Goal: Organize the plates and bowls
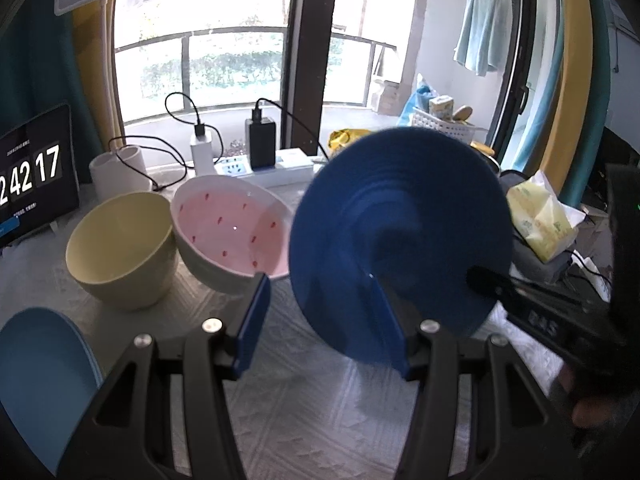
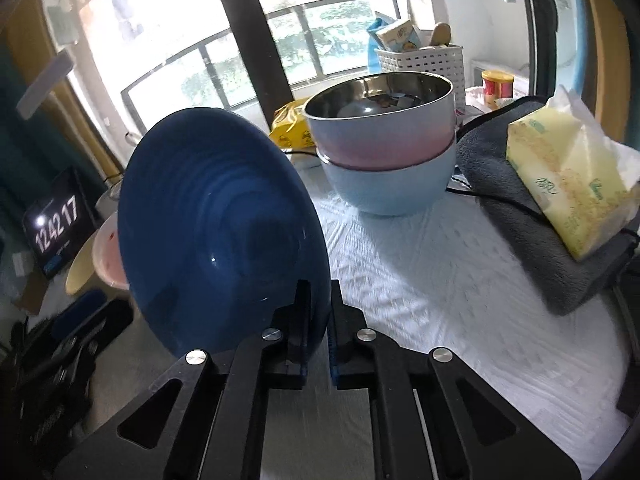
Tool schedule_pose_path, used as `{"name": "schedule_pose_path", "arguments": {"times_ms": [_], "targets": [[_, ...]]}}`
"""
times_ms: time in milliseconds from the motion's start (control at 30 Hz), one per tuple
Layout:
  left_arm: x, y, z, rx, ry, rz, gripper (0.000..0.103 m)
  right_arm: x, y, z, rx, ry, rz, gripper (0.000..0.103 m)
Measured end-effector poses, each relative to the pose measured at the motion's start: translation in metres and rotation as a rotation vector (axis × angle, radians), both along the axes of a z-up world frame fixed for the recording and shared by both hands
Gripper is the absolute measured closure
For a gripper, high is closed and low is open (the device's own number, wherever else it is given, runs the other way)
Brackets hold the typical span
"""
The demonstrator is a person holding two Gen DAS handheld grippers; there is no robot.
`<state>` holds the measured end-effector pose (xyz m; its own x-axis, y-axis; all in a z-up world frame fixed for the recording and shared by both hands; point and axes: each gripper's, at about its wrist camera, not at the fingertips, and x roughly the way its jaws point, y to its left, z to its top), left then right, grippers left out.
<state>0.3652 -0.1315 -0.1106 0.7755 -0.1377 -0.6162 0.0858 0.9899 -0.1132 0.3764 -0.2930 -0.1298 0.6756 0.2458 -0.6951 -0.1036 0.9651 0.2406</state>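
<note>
My right gripper is clenched on the lower rim of the dark blue plate — plate stands nearly on edge, lifted clear of the white quilted cloth. My left gripper hangs with jaws parted, nothing between the pads; its right finger sits just in front of the plate's rim. Left of the plate: pink-lined bowl tilted against the yellow bowl. Light blue plate at near left. Right of it — metal-lined bowl nested in the pale blue bowl.
</note>
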Motion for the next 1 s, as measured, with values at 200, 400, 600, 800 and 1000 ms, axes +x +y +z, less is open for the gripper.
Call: {"name": "schedule_pose_path", "arguments": {"times_ms": [200,400,600,800,1000], "targets": [[-0.001,-0.011,-0.007,0.012,0.026,-0.015,0.049,-0.025,-0.016,0.001,-0.020,0.025,-0.001,0.096],[0.003,-0.033,-0.023,0.004,0.103,-0.109,0.049,-0.041,-0.035,0.002,-0.013,0.032,-0.020,0.096],[0.003,-0.046,-0.030,0.015,0.123,-0.140,0.067,-0.042,-0.043,0.001,0.016,0.035,-0.056,0.094],[0.004,-0.050,-0.030,0.003,0.122,-0.148,0.082,-0.038,-0.041,0.001,0.010,0.015,-0.062,0.091],[0.002,-0.049,-0.027,-0.013,0.124,-0.154,0.084,-0.037,-0.039,0.001,0.001,0.000,-0.070,0.089]]}}
